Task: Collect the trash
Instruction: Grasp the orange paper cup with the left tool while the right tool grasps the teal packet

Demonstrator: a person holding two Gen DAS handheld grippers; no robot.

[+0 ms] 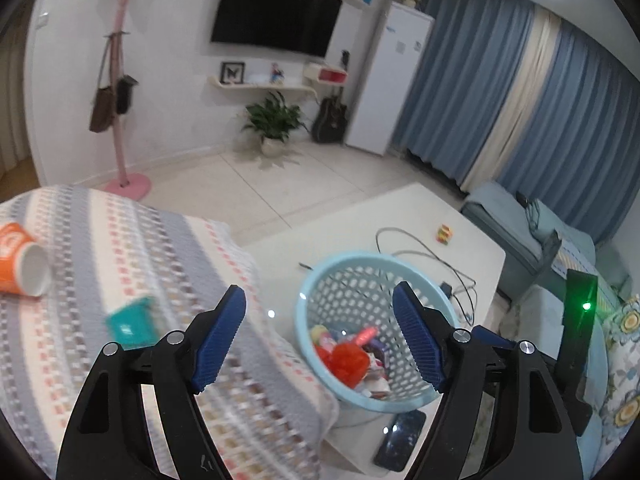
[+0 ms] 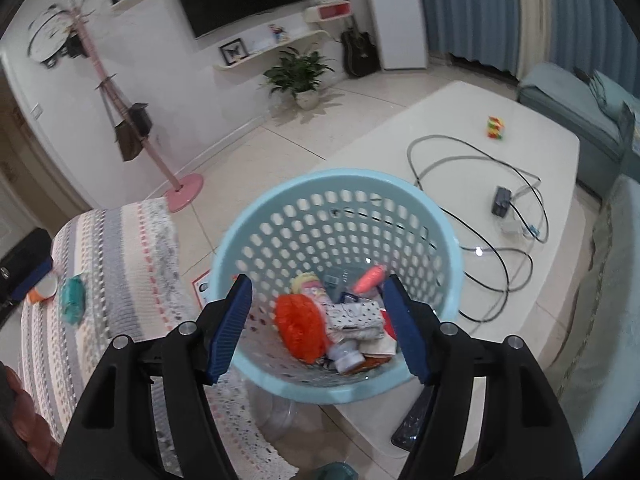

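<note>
A living room seen from two hand-held grippers, both with blue-padded fingers spread wide and holding nothing.

The left hand-held gripper [image 1: 320, 336] hangs above the edge of a striped blanket [image 1: 120, 240] that covers a seat. A light blue perforated basket [image 1: 316, 284] stands just right of the blanket on a white tabletop [image 1: 400, 216], showing between the two fingers and behind the right one. Trash already lies in it: a crumpled orange piece [image 1: 350, 362] and other wrappers. On the blanket, left of the left finger, lies a blurred teal packet [image 1: 130, 322]. Farther left, near the frame edge, an orange paper cup [image 1: 18, 260] lies on its side, its white mouth facing the camera. A dark phone [image 1: 400, 440] lies on the tabletop just in front of the basket.

The right hand-held gripper [image 2: 318, 330] hovers right over the basket [image 2: 340, 184], its fingers framing the trash inside: the orange piece [image 2: 300, 324], a spotted wrapper [image 2: 354, 316], a small pink-orange item [image 2: 370, 278]. The teal packet [image 2: 72, 300] and cup [image 2: 42, 290] lie well off to the left on the blanket [image 2: 120, 272], touching or nearly so.

Beyond the basket, the tabletop [image 2: 440, 112] carries looped cables [image 2: 480, 160], a small dark adapter [image 2: 501, 200] and a colourful cube [image 2: 495, 126].
</note>
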